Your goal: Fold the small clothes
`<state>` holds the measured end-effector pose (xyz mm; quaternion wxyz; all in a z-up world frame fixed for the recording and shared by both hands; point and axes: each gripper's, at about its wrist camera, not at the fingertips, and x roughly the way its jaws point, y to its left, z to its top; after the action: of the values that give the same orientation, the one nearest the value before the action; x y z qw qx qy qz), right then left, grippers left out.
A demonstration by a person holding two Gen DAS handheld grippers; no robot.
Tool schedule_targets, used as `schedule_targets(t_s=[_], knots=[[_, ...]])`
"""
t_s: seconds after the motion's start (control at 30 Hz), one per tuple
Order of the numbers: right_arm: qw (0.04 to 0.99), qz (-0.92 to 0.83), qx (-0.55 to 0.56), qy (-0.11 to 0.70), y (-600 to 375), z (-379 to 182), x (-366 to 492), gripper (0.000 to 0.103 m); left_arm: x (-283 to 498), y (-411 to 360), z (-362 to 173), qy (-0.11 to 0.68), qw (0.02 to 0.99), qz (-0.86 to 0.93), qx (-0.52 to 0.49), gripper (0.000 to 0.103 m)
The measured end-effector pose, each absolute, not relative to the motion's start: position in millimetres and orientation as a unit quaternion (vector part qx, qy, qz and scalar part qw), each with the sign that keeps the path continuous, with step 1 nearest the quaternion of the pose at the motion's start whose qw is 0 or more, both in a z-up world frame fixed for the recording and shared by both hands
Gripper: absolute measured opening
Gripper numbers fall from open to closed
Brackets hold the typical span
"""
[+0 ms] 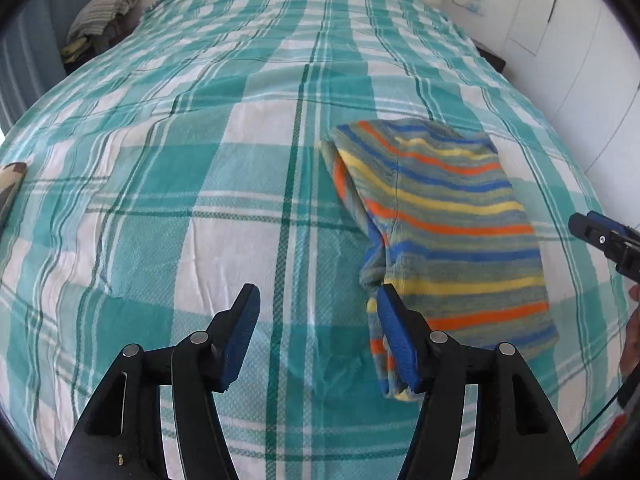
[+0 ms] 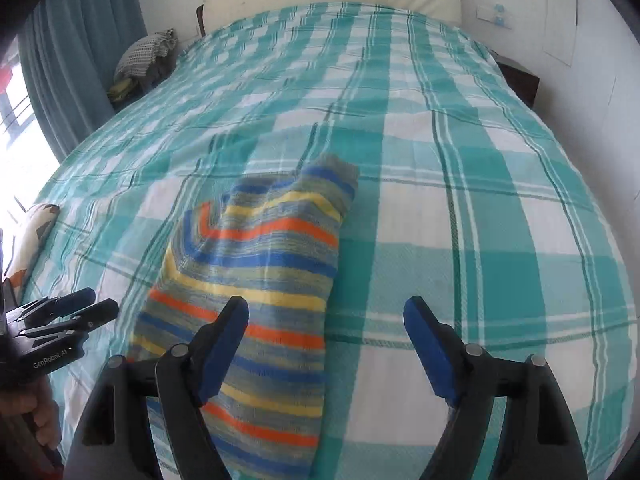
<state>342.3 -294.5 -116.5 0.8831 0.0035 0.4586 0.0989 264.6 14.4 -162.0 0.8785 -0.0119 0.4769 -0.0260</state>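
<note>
Blue rubber pads line both pairs of jaws. Left gripper [image 1: 318, 338] stands wide and empty, its right finger just over the near-left edge of the striped knit garment [image 1: 440, 232]; right gripper [image 2: 326, 346] is equally wide, gripping nothing, its left finger above the garment's right half. Folded into a rough rectangle, the soft, limp knit lies on the teal plaid bedspread [image 1: 180, 184]. Any further fold should pinch both layers at matching corners, lifting evenly to avoid bunching.

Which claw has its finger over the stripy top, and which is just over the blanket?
Both claws do: the left claw has one finger crossing the stripy top at its edge, as has the right claw. Both stand open, gripping nothing.
</note>
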Motion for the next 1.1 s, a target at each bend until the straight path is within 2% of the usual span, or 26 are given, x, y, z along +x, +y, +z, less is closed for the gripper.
schedule_targets(t_s=[0.1, 0.13, 0.17, 0.33, 0.57, 0.63, 0.8, 0.97, 1.1], knots=[[0.885, 0.118, -0.022, 0.449, -321, -114, 289, 0.081, 197, 5, -156, 0.447, 0.892, 0.007, 0.069, 0.09], [0.885, 0.122, -0.032, 0.448, -324, -113, 270, 0.084, 177, 2, -151, 0.434, 0.897, 0.007, 0.083, 0.098], [0.883, 0.127, -0.038, 0.45, -327, -112, 251, 0.088, 159, -2, -145, 0.422, 0.902, 0.002, 0.09, 0.1], [0.883, 0.145, -0.054, 0.443, -328, -91, 179, 0.092, 124, -11, -100, 0.41, 0.908, 0.016, 0.081, 0.1], [0.912, 0.144, -0.055, 0.381, -322, -4, 140, 0.098, 99, -21, -12, 0.342, 0.93, 0.077, 0.107, 0.1], [0.918, 0.147, -0.063, 0.364, -317, 19, 130, 0.1, 86, -23, 2, 0.347, 0.93, 0.065, 0.1, 0.101], [0.917, 0.16, -0.071, 0.358, -309, 40, 94, 0.1, 44, -34, -1, 0.375, 0.921, 0.052, 0.09, 0.102], [0.908, 0.152, -0.067, 0.384, -311, 26, 55, 0.101, 11, -46, -24, 0.432, 0.898, 0.024, 0.082, 0.102], [0.904, 0.138, -0.06, 0.4, -316, 16, 23, 0.101, -13, -47, -20, 0.447, 0.893, 0.004, 0.051, 0.103]])
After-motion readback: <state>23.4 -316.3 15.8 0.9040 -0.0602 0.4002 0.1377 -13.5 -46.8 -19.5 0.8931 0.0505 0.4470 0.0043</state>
